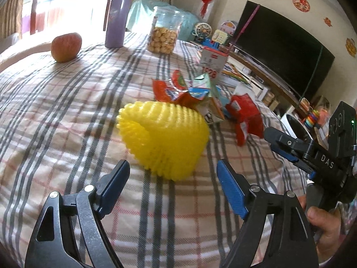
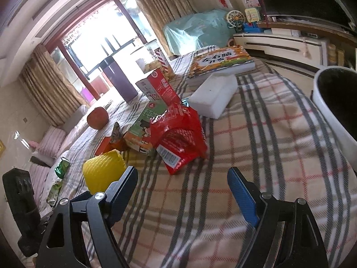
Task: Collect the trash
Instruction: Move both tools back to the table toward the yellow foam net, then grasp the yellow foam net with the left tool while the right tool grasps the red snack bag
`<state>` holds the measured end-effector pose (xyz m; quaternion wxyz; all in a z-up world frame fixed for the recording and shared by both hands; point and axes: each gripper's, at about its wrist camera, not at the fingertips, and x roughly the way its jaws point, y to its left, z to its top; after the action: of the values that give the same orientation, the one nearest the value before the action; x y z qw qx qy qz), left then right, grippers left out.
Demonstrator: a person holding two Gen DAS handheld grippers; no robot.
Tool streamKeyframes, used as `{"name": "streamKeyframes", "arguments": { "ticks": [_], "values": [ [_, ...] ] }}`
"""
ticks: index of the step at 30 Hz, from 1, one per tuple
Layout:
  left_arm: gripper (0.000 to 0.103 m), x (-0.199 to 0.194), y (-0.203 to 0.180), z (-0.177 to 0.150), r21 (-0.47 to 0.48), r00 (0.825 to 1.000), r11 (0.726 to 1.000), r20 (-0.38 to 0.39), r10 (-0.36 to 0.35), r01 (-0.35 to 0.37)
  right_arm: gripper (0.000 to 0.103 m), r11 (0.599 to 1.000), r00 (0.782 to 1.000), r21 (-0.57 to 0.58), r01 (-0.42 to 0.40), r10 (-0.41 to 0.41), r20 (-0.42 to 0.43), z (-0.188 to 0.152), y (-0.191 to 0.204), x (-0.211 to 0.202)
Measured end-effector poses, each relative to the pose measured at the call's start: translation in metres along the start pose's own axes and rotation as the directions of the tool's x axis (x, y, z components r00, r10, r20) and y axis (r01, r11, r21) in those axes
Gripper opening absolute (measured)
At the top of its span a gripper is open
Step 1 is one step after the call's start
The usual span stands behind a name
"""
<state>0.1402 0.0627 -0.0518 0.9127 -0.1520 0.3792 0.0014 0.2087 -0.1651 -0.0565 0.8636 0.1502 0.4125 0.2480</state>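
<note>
- Left wrist view: left gripper has its jaws spread wide, nothing between the pads, hovering over the plaid tablecloth.
- Landmark = yellow foam fruit net: lies on its side on the cloth just ahead of the left fingertips, open end facing left, hollow inside.
- Behind the net, touching or nearly: crumpled orange snack wrapper, then a flattened drink carton.
- Right of the net, near: red snack bag, crumpled.
- Far behind the net: clear jar, lower part filled with round biscuits. Left of the jar: purple flask, lid on, contents not visible.
- Far back-left of the net: apple, loose on the cloth.
- Right of the net, at the frame edge: right gripper, held in a hand; jaw gap hard to read from this angle.
- Beyond the right gripper, past the table edge: white bin, dark inside.
- Right wrist view: right gripper has its jaws wide apart, empty, above bare cloth.
- Foam net sits just beside the left-hand finger, partly hidden by it.
- Right of the net: red bag, torn open; contents not discernible. Behind it the green-orange carton and an upright red-white box.
- Further right-back: white foam block, a book.
- Far right of the net: white bin, dark interior; contents not discernible.
</note>
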Motion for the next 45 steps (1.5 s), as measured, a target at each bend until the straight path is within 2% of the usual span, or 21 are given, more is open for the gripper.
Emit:
{"name": "streamKeyframes", "arguments": {
  "ticks": [9, 11, 13, 14, 15, 16, 19, 26, 33, 45],
  "values": [
    [0.082, 0.016, 0.01, 0.014, -0.032, 1.0, 0.999, -0.014, 0.006, -0.007, 0.084, 1.0, 1.0, -0.013, -0.008, 0.008, -0.022, 0.015, 0.005, 0.03],
    [0.071, 0.017, 0.009, 0.014, -0.019, 1.0, 1.0, -0.01, -0.002, 0.002, 0.084, 1.0, 1.0, -0.025, -0.005, 0.004, -0.028, 0.017, 0.006, 0.038],
    [0.055, 0.018, 0.005, 0.013, 0.005, 1.0, 1.0, -0.012, -0.003, 0.003, 0.081, 0.999, 0.999, -0.037, 0.0, -0.002, -0.033, 0.018, 0.007, 0.042],
    [0.051, 0.018, 0.003, 0.013, 0.015, 1.0, 1.0, -0.009, -0.005, 0.006, 0.068, 0.999, 0.999, -0.042, 0.002, -0.004, -0.035, 0.018, 0.007, 0.043],
    [0.044, 0.018, 0.002, 0.013, 0.026, 1.0, 1.0, -0.005, -0.008, 0.008, 0.063, 0.999, 0.999, -0.047, 0.004, -0.006, -0.037, 0.018, 0.007, 0.043],
    [0.036, 0.016, 0.0, 0.012, 0.038, 1.0, 0.999, 0.003, -0.008, 0.008, 0.063, 0.999, 0.999, -0.05, 0.007, -0.009, -0.038, 0.018, 0.007, 0.044],
    [0.028, 0.012, -0.004, 0.012, 0.055, 1.0, 0.998, 0.013, -0.014, 0.014, 0.059, 0.998, 1.0, -0.065, 0.006, -0.008, -0.022, 0.016, 0.008, 0.038],
    [0.023, 0.004, -0.017, 0.006, 0.077, 0.998, 0.995, 0.011, -0.063, 0.062, 0.058, 0.999, 1.0, -0.051, -0.013, 0.013, -0.007, 0.008, 0.002, 0.016],
    [0.023, -0.001, -0.051, -0.001, 0.138, 0.991, 0.981, 0.002, -0.135, 0.133, 0.058, 1.0, 1.0, -0.01, -0.014, 0.014, 0.024, 0.002, -0.015, -0.017],
    [0.023, 0.01, -0.11, -0.002, 0.224, 0.975, 0.949, -0.037, -0.219, 0.222, 0.058, 0.997, 0.994, 0.051, 0.05, -0.055, 0.096, 0.002, -0.057, -0.072]
  ]
}}
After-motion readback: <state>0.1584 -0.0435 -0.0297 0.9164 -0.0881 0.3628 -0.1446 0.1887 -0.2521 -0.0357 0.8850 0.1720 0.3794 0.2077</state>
